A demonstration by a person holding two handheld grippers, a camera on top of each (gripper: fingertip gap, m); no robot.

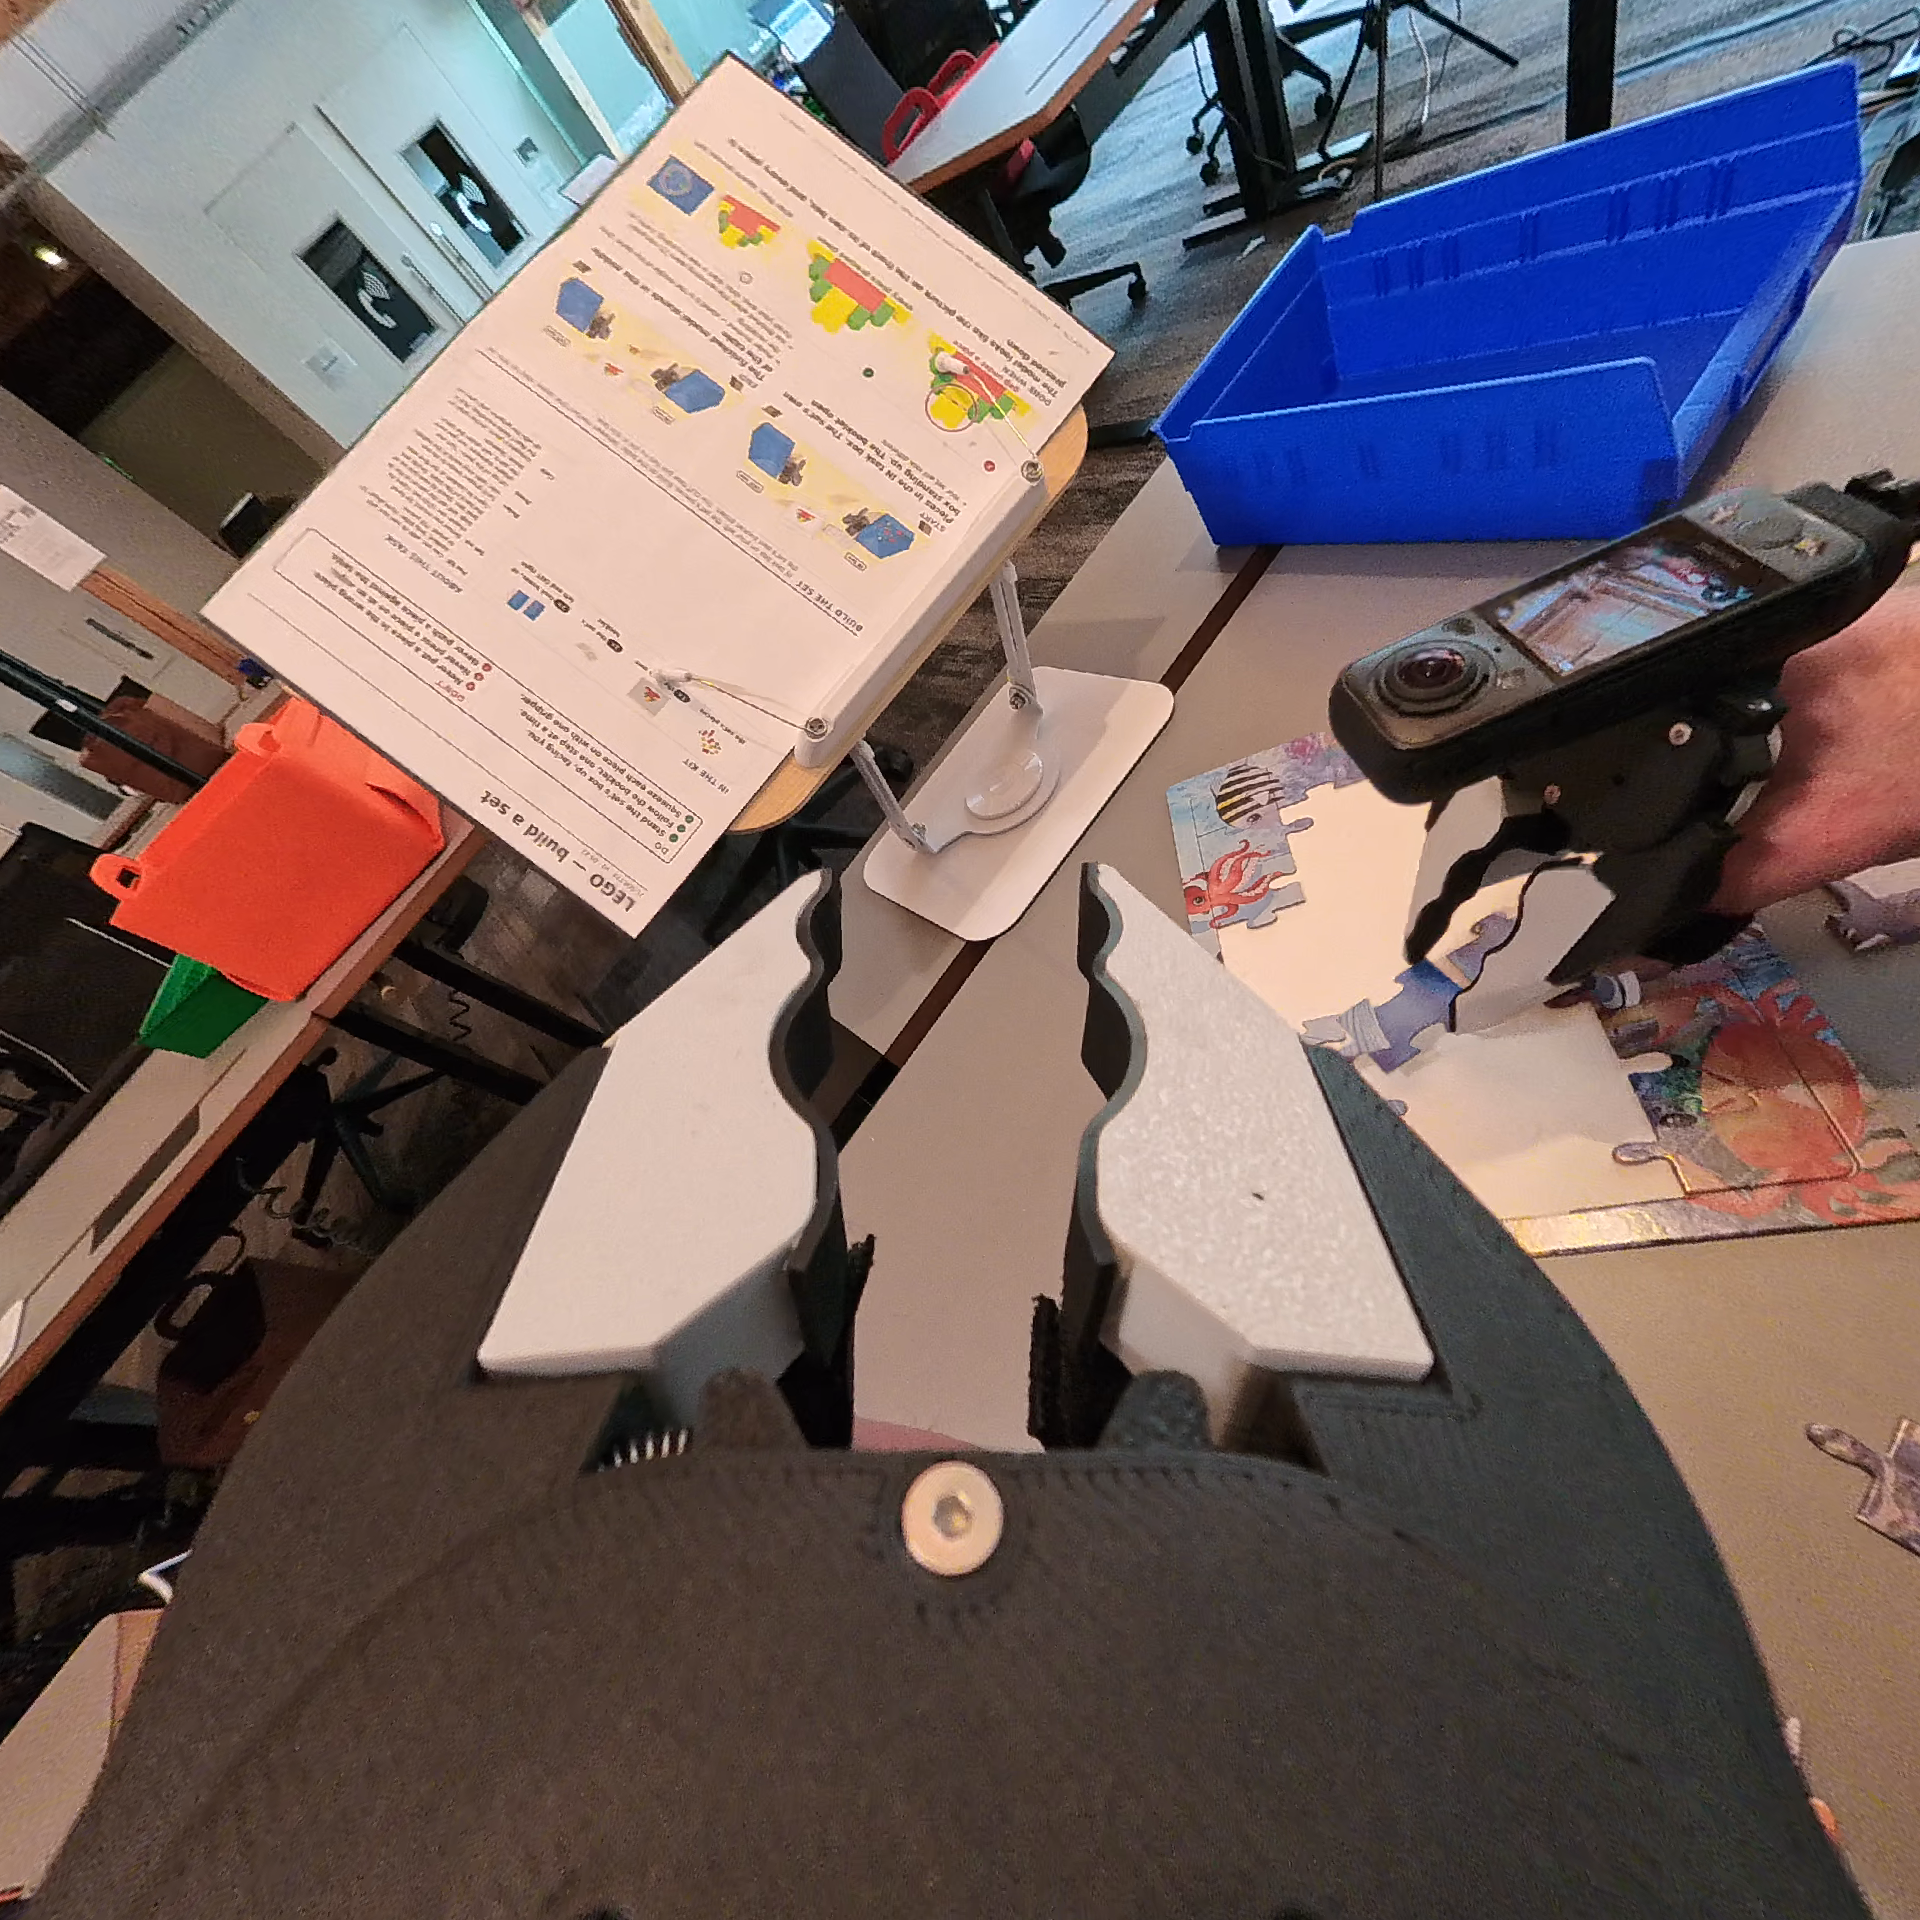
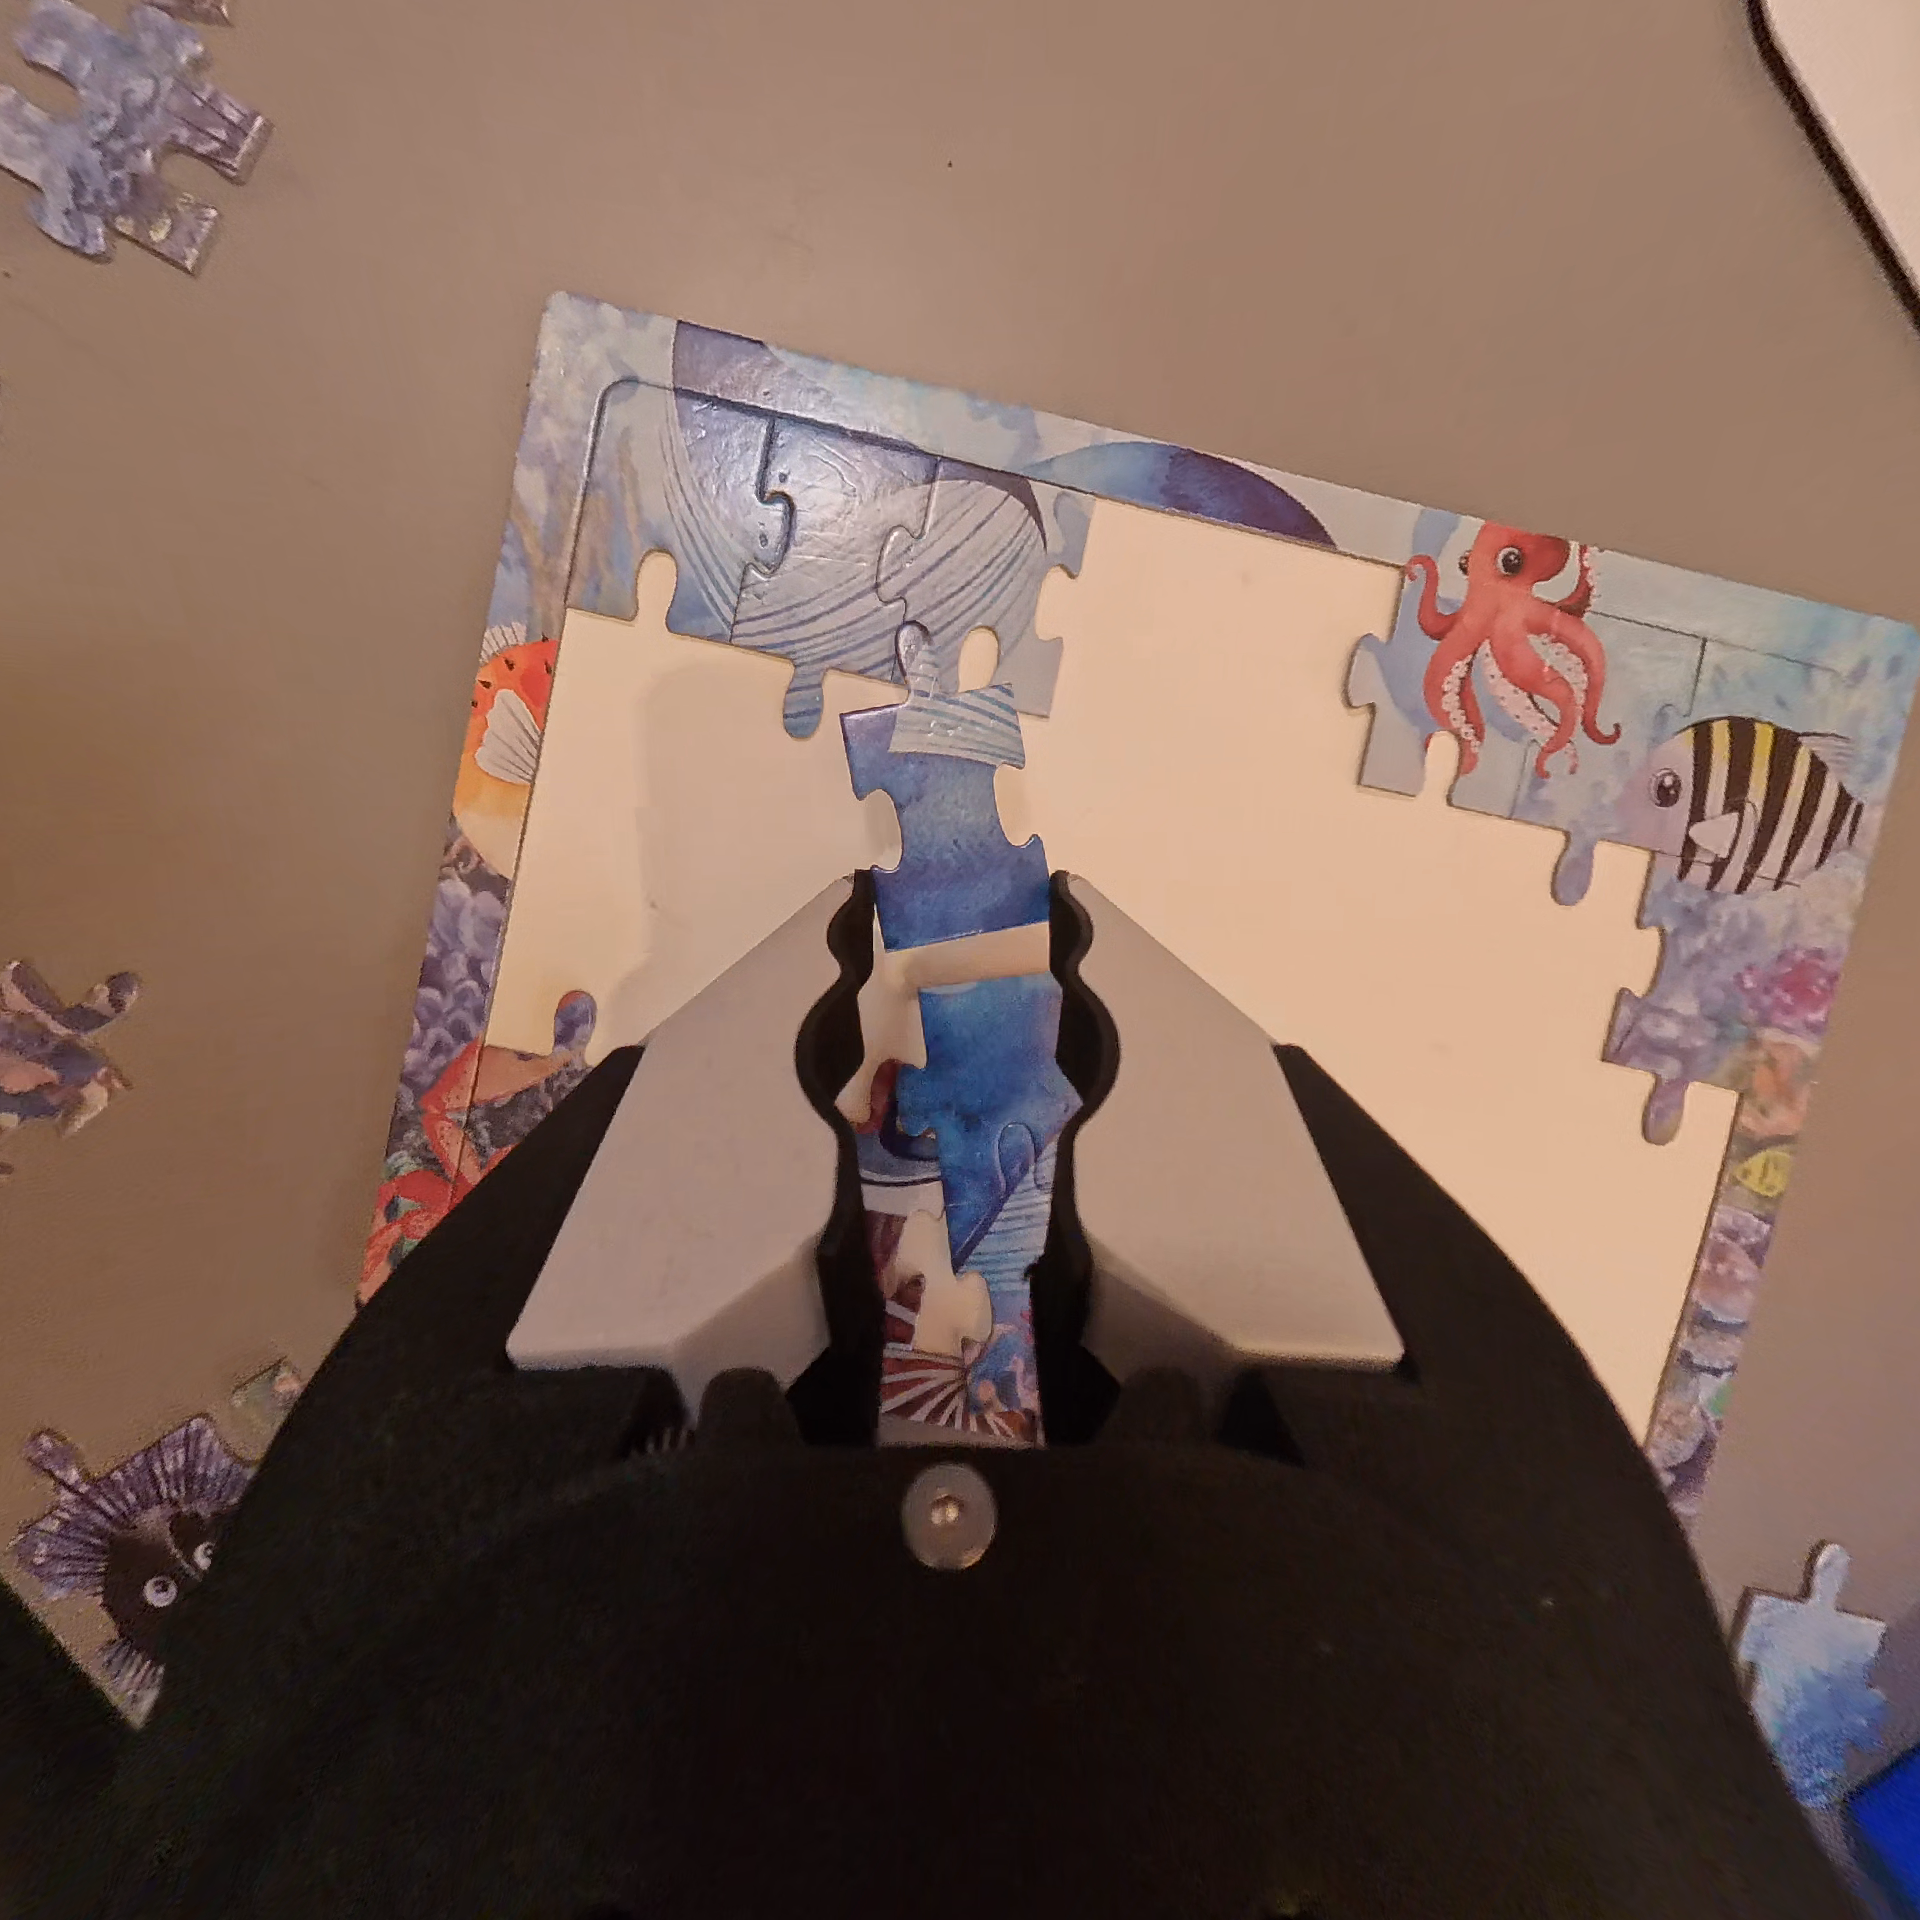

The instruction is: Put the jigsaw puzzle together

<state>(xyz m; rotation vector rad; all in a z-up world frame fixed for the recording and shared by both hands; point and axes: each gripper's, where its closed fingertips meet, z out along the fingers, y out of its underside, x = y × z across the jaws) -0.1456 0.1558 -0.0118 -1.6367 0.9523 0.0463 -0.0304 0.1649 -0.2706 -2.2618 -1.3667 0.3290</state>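
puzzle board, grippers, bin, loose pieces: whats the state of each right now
puzzle board: partly filled, middle bare
blue piece: held in the right gripper, tab at the placed top-row pieces, not seated
right gripper: shut on the blue piece
left gripper: open, empty, off to the side of the board
blue bin: looks empty
octopus piece: placed in the board
loose pieces: lying on the table, unplaced

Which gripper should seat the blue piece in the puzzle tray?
Right. The right gripper already grips the blue piece over the puzzle tray, near the whale pieces. The left gripper is open, empty, off the tray.
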